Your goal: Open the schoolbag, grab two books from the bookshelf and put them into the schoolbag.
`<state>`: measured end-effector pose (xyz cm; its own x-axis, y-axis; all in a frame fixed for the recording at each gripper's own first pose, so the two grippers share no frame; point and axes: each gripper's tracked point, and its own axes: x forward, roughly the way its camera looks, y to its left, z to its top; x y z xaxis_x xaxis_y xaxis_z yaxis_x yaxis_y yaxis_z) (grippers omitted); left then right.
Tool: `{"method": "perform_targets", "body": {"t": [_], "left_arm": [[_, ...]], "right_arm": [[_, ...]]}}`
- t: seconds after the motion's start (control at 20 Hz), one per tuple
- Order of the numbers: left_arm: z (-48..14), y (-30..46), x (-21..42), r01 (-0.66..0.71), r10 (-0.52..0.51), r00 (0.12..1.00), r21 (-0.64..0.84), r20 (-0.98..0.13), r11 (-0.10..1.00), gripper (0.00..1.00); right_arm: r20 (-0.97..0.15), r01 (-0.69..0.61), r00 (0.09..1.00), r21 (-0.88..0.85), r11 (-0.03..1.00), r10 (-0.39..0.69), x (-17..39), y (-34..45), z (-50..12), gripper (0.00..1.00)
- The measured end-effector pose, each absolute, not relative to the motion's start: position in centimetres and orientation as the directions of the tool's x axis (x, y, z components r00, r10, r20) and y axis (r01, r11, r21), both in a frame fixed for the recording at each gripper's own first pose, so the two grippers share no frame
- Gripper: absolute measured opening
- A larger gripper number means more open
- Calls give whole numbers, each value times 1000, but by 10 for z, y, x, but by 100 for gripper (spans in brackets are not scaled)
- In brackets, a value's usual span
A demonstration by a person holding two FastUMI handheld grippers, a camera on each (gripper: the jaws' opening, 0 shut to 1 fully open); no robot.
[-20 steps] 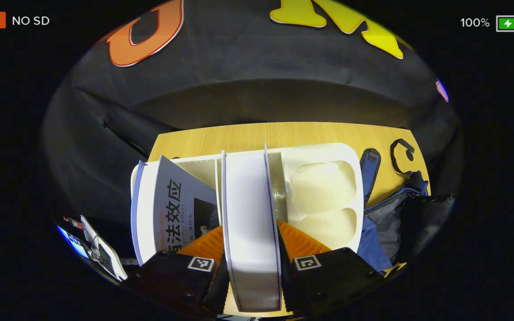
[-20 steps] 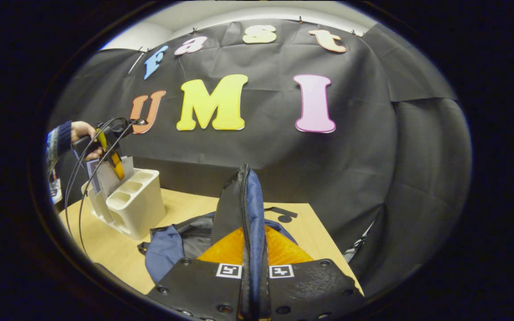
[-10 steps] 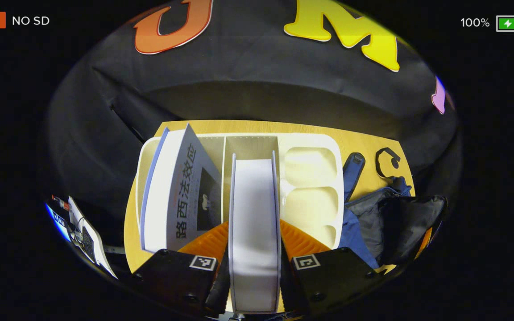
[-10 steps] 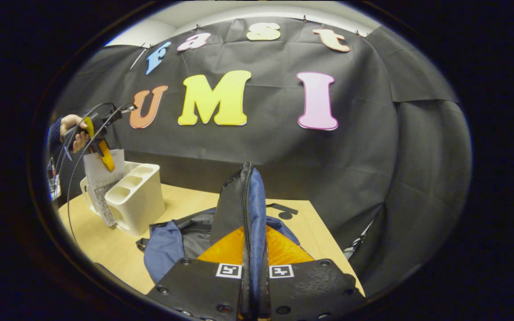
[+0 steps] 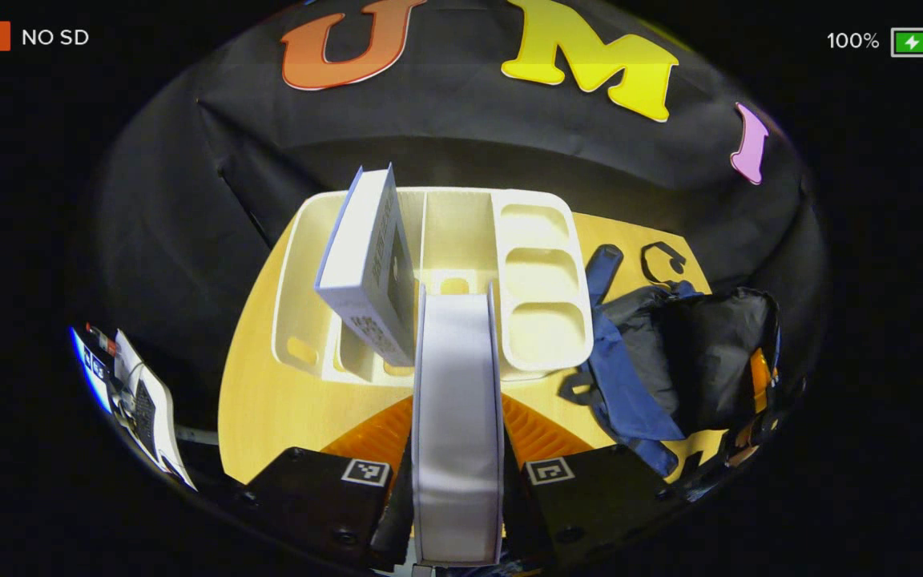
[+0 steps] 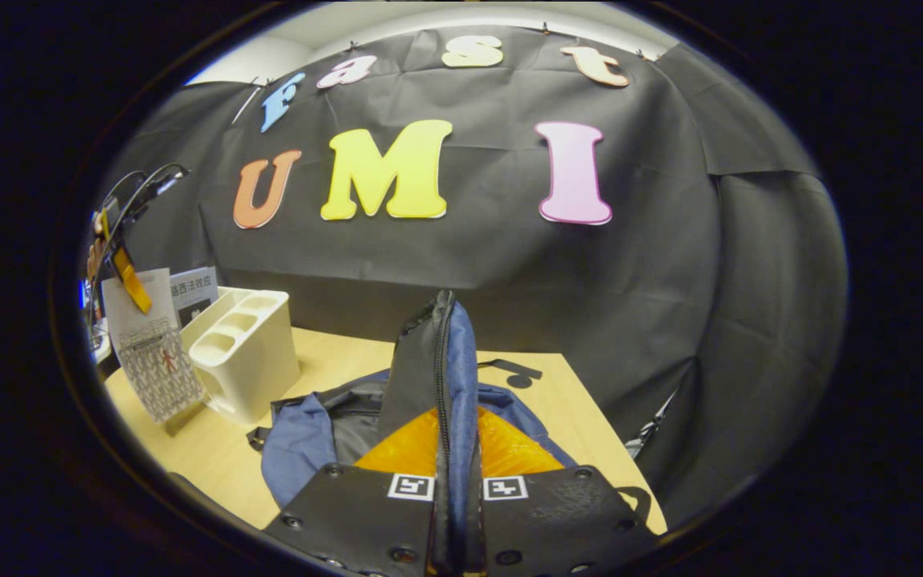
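Fingers of the left gripper (image 5: 457,481) in the left gripper view are closed on a book (image 5: 457,417), pinching it across its thickness so the white page edge runs up the middle; the book hangs above the counter (image 5: 285,401), clear of the white bookshelf (image 5: 538,288) behind it. A second book (image 5: 365,280) leans tilted in a left slot of the bookshelf, likely because nothing props it upright; its cover print is too small to make out. Right of the bookshelf lies the schoolbag (image 5: 670,353), blue outside, its dark lining showing, so it appears open and ready to take the book. An overlay at the top of this view reads "NO SD" and "100%". In the right gripper view, the right gripper (image 6: 453,497) has its fingers closed on an upright flap of the schoolbag (image 6: 437,377), the zip running along the raised edge; I judge this hold keeps the mouth open for loading. Far left, the left gripper (image 6: 129,276) carries the book (image 6: 149,344) just beside the bookshelf (image 6: 249,353), with the second book (image 6: 193,292) standing behind; its printed title is unreadable at this size. One book is on its way to the schoolbag; the other waits in the bookshelf.
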<state>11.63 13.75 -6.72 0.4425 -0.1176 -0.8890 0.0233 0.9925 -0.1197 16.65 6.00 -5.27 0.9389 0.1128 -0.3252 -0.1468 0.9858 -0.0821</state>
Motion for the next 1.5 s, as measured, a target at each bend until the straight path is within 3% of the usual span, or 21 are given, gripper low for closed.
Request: {"method": "perform_targets", "body": {"t": [0.45, 0.5, 0.75, 0.9, 0.95, 1.0, 1.1, 1.15, 1.5], "left_arm": [[-58, 103, 69, -18, -326, 506, -388, -798, 921, 47], [-55, 96, 68, -11, -356, 520, -423, -776, 906, 47], [-44, 62, 72, -8, -473, 545, -569, -692, 822, 51], [-44, 37, 82, -18, -524, 587, -657, -617, 754, 43], [-47, 27, 84, -26, -543, 588, -685, -599, 728, 51], [-50, 17, 86, -29, -561, 590, -710, -580, 704, 47], [-58, -3, 94, -34, -582, 598, -742, -551, 669, 51], [-60, -12, 100, -39, -588, 605, -757, -537, 652, 47], [-80, -68, 154, -135, -564, 664, -821, -491, 555, 47]], "right_arm": [[-396, -173, 912, -139, 975, 105, 178, 76, -61, 8], [-399, -167, 912, -142, 976, 98, 180, 76, -59, 5], [-422, -148, 903, -121, 982, 85, 183, 70, -52, 7], [-446, -145, 893, -153, 978, 62, 190, 65, -49, 8], [-449, -155, 891, -167, 974, 65, 191, 68, -46, 8], [-451, -161, 891, -187, 969, 61, 192, 70, -41, 7], [-436, -170, 898, -228, 959, 55, 197, 74, -27, 8], [-425, -173, 903, -247, 953, 54, 196, 76, -20, 8], [-347, -162, 935, -228, 960, 75, 197, 87, 15, 7]]}}
